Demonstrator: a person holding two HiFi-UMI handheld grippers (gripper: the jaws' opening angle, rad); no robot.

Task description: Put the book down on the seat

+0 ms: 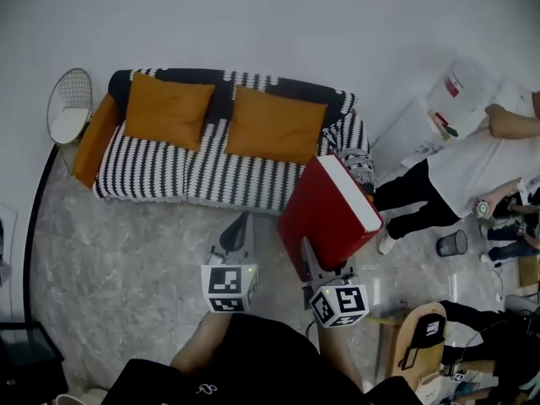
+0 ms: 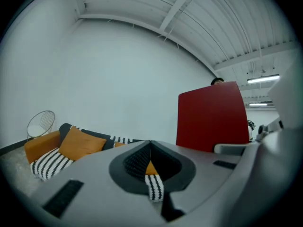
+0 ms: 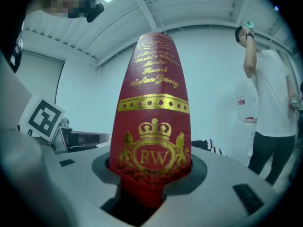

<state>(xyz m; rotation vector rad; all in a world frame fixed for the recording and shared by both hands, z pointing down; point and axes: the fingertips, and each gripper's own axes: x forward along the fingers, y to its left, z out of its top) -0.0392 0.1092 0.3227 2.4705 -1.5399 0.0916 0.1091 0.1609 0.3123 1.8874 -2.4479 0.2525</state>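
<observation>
A thick red book (image 1: 327, 211) with white page edges hangs tilted over the floor, just in front of the sofa's right end. My right gripper (image 1: 312, 258) is shut on its lower end. In the right gripper view the book's spine (image 3: 154, 112), with gold crest and lettering, stands up between the jaws. The sofa seat (image 1: 169, 174) has a black-and-white striped cover, with two orange cushions (image 1: 167, 110) against the back. My left gripper (image 1: 243, 222) hangs left of the book over the floor, shut and holding nothing. Past its jaws (image 2: 150, 148) show the sofa (image 2: 52, 161) and the red book (image 2: 213, 115).
A white wire chair (image 1: 69, 106) stands at the sofa's left end. A person in a white shirt (image 1: 477, 169) stands at the right, near a small dark bin (image 1: 453, 243). A wooden stool (image 1: 422, 337) is at lower right, a black frame (image 1: 25, 353) at lower left.
</observation>
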